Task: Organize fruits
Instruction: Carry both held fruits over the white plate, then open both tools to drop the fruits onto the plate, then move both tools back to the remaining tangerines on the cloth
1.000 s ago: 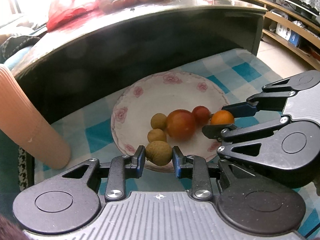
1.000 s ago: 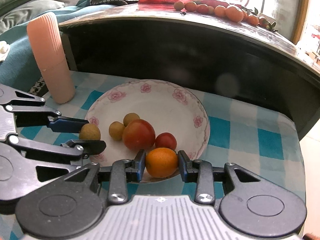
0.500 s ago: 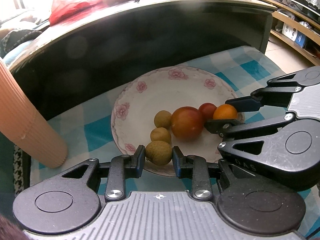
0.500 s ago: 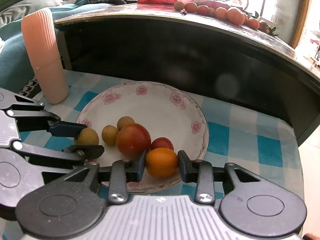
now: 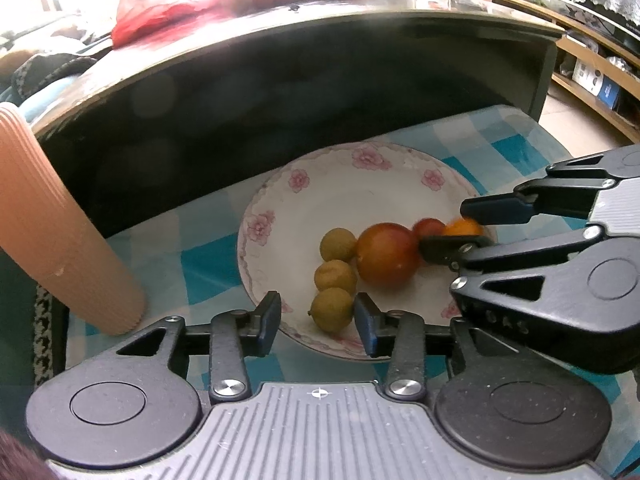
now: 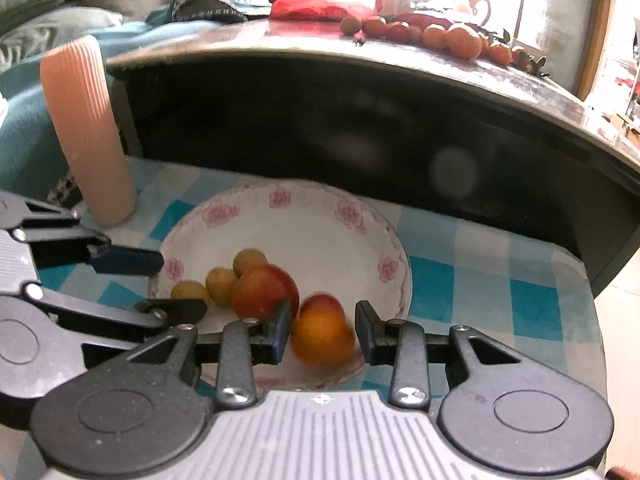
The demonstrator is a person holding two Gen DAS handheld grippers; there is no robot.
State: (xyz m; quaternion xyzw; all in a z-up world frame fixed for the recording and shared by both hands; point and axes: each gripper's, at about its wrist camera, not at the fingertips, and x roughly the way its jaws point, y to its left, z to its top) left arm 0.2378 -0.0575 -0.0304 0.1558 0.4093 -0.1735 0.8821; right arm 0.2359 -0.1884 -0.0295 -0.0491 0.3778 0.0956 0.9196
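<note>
Nearest us, our left gripper [image 5: 316,320] stands spread around a yellow-green fruit [image 5: 332,309] on the near edge of the plate [image 5: 360,184], and our right gripper [image 6: 322,330] stands spread around the orange fruit [image 6: 322,338]. We judge this the release step. Next we should draw both back cleanly and reach for the fruits on the far table [image 6: 440,34].

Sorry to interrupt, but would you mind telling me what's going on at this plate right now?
A person is sorting fruit onto a flowered plate with two handheld grippers. The left gripper is open around a small yellow-green fruit lying on the plate's near edge. The right gripper is open too, with an orange fruit between its fingers, blurred. A large tomato and other small fruits already sit there.
</note>
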